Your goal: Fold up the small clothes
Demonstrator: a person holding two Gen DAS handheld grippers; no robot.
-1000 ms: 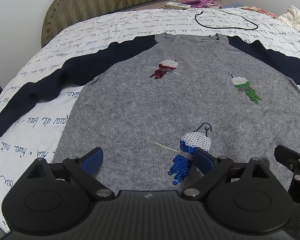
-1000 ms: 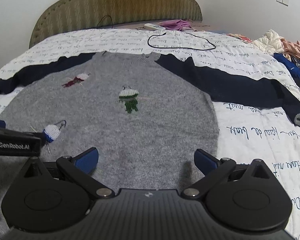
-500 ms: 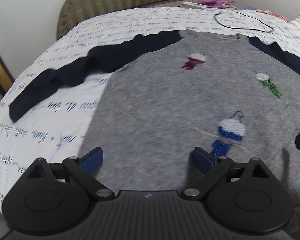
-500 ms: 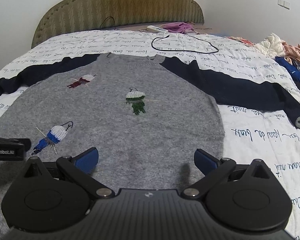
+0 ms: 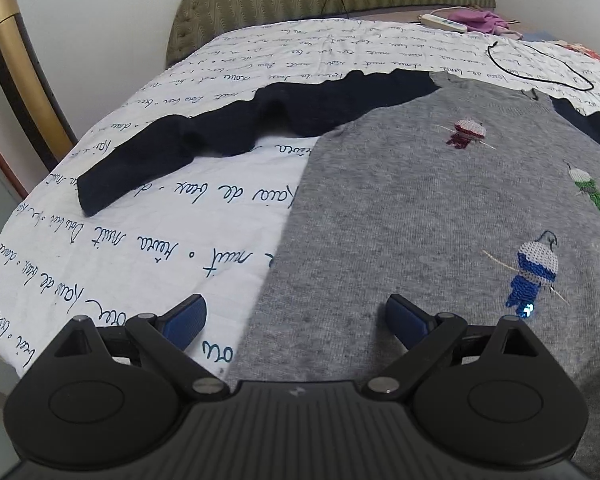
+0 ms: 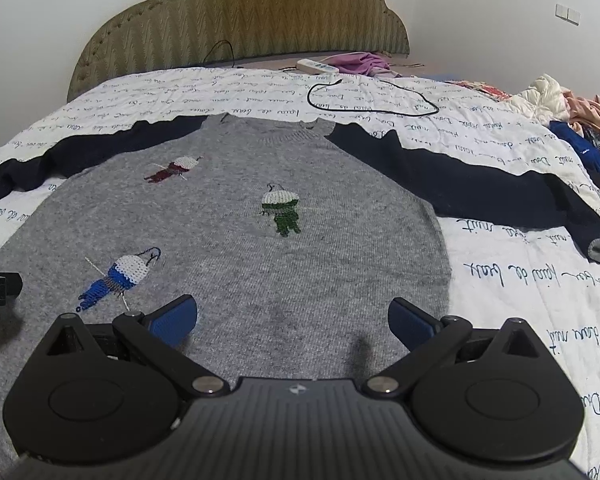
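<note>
The left gripper [image 5: 296, 320] has been swung leftward; its spread jaws now straddle the side edge of the grey sweater [image 5: 440, 208], spread flat on the quilt [image 5: 160, 240]. A side fold seems imminent. The right gripper [image 6: 292, 318] is held agape, empty, over the hem. Bare quilt lies around both navy sleeves [image 6: 480, 188].

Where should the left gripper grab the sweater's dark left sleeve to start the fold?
Probably the cuff end of the left sleeve, coming from the bed's outer edge. It lies flat and free on the quilt, stretched away from the sweater, so pinching the tip lets it swing across. The left gripper is open.
</note>
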